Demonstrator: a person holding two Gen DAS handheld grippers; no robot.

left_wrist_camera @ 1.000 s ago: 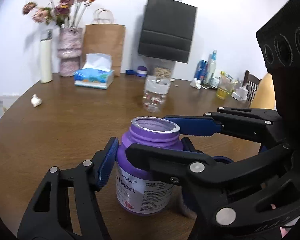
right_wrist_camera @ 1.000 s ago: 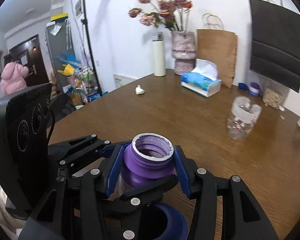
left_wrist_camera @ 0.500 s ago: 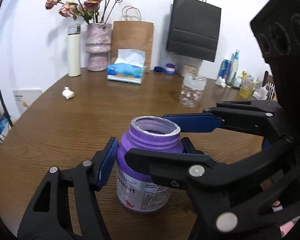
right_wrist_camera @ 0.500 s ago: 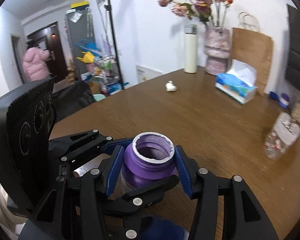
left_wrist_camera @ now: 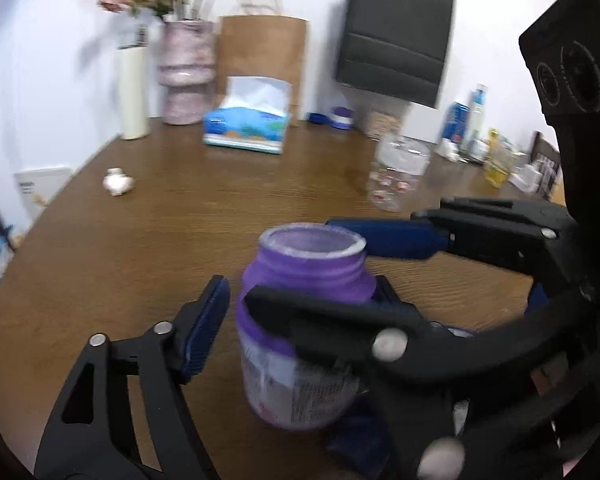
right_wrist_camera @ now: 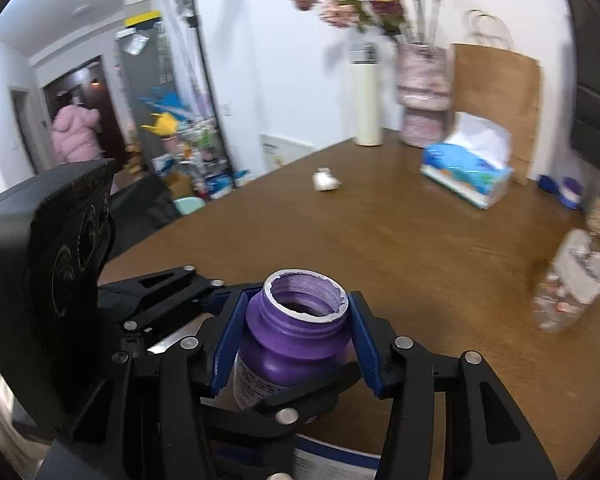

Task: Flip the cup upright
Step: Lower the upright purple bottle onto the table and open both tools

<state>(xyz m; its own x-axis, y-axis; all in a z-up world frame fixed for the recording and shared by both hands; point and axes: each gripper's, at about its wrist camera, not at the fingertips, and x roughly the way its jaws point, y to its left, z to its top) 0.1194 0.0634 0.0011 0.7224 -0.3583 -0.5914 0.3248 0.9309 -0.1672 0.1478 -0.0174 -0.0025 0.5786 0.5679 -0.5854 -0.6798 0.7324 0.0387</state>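
The cup is a purple jar with a white label. It stands upright on the brown table, its open mouth up. My left gripper straddles it. A thin gap shows between the jar's side and the left blue pad. My right gripper comes in crosswise and is shut on the jar, a blue pad pressed on each shoulder. One of its fingers lies behind the neck and the other crosses the front.
A clear plastic jar stands mid-table. A tissue box, vase, white bottle and paper bags line the far edge. A crumpled white scrap lies left. Something dark blue sits under the grippers. A person in a pink coat is at the door.
Both cameras have swung around while the jar stayed upright between the fingers. The left pad, which touched the jar earlier, now stands slightly off it.
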